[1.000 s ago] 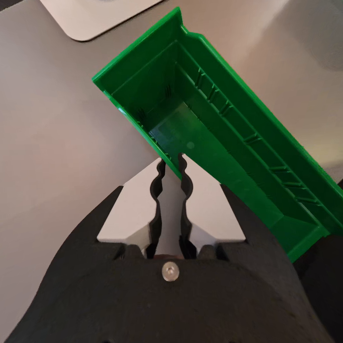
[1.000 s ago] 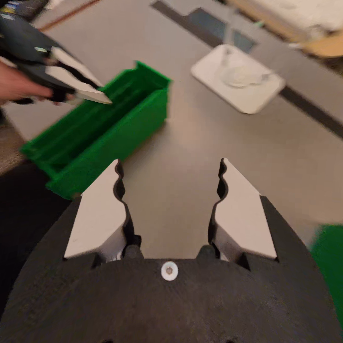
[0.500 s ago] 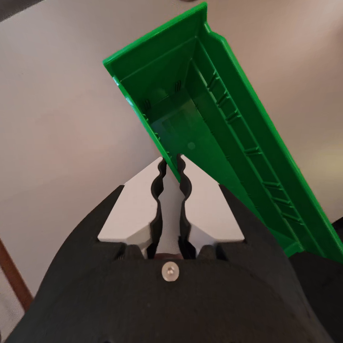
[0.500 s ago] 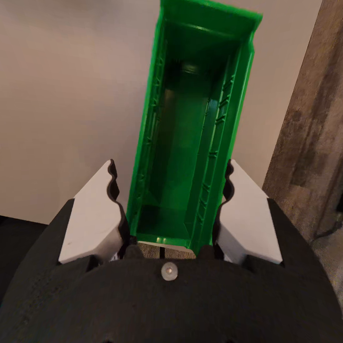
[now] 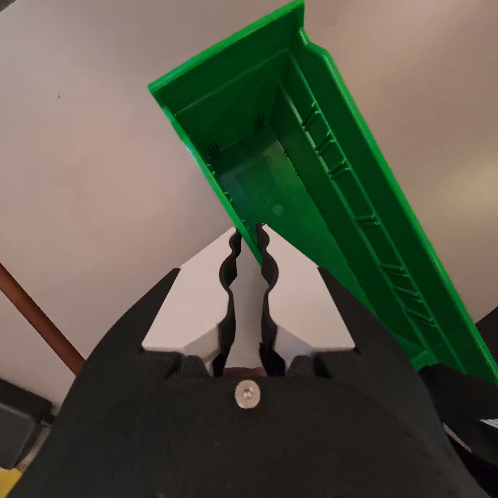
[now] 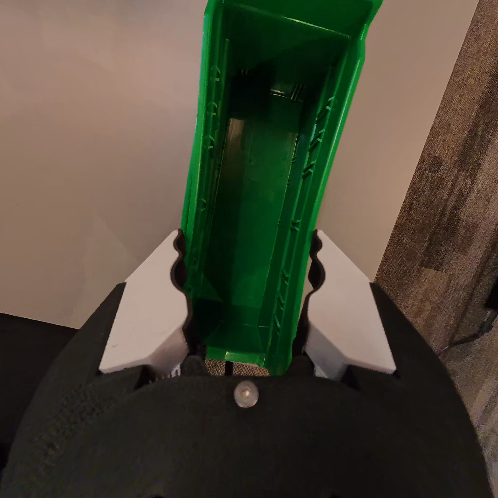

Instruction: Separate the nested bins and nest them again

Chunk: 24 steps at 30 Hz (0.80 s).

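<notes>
In the left wrist view a long green bin (image 5: 336,215) lies open side up on the pale table (image 5: 94,161), running from upper middle to lower right. My left gripper (image 5: 248,229) is shut on this bin's left side wall, about halfway along it. In the right wrist view another green bin (image 6: 256,188) points straight away from me, its near end between my fingers. My right gripper (image 6: 248,234) is closed onto its two long outer walls near that end. I cannot tell whether a second bin sits nested inside it.
The table's (image 6: 94,134) right edge runs beside the right-hand bin, with grey carpet floor (image 6: 444,188) beyond it. A brown strip (image 5: 35,315) and dark objects (image 5: 16,420) lie at lower left in the left wrist view. A black object (image 5: 463,409) sits at lower right.
My right gripper swung from the open table onto the second bin and its fingers closed in on its walls. My left gripper kept its hold, and its bin turned slightly in view.
</notes>
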Motion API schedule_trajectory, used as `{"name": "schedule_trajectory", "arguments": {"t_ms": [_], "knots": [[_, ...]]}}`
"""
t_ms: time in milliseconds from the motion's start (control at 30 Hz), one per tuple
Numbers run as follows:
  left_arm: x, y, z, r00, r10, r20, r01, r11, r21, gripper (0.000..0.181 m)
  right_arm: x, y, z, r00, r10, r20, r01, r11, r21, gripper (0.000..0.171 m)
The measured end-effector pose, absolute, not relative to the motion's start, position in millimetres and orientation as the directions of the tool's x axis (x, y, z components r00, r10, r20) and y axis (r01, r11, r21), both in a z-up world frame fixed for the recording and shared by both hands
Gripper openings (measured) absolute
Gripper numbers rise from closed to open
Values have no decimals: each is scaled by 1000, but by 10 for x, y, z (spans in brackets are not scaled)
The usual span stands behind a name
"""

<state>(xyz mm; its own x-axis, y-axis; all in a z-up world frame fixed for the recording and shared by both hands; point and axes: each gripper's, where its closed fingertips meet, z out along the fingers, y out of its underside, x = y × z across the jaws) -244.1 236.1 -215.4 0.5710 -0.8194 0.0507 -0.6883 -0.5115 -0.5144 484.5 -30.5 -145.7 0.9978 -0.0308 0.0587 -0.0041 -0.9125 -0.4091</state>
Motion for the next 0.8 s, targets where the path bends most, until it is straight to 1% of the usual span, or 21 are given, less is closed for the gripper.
{"name": "schedule_trajectory", "arguments": {"t_ms": [33,100,233,367,567,800], "knots": [[-2433,2357,-2154,563,-825,55,-694,-508,-510,10,4847,-299,-1454,998,-32,59,-5,-910,-414,90],[-2437,2358,-2154,552,-833,36,-709,-492,-505,12,4856,-289,-1444,998,-37,56,-10,-904,-427,88],[-2406,2370,-2077,565,-824,36,-680,-490,-545,27,4876,-275,-1394,997,-46,60,-15,-894,-448,86],[-2421,2386,-2017,587,-810,24,-660,-495,-566,35,4882,-269,-1305,997,-40,67,-4,-887,-462,85],[-2465,2376,-1946,601,-799,-21,-663,-484,-571,36,4892,-274,-1247,997,-45,58,-10,-866,-501,84],[-2503,2350,-1852,604,-794,-71,-680,-467,-565,36,4882,-272,-1054,997,-63,43,-26,-811,-585,85]]}}
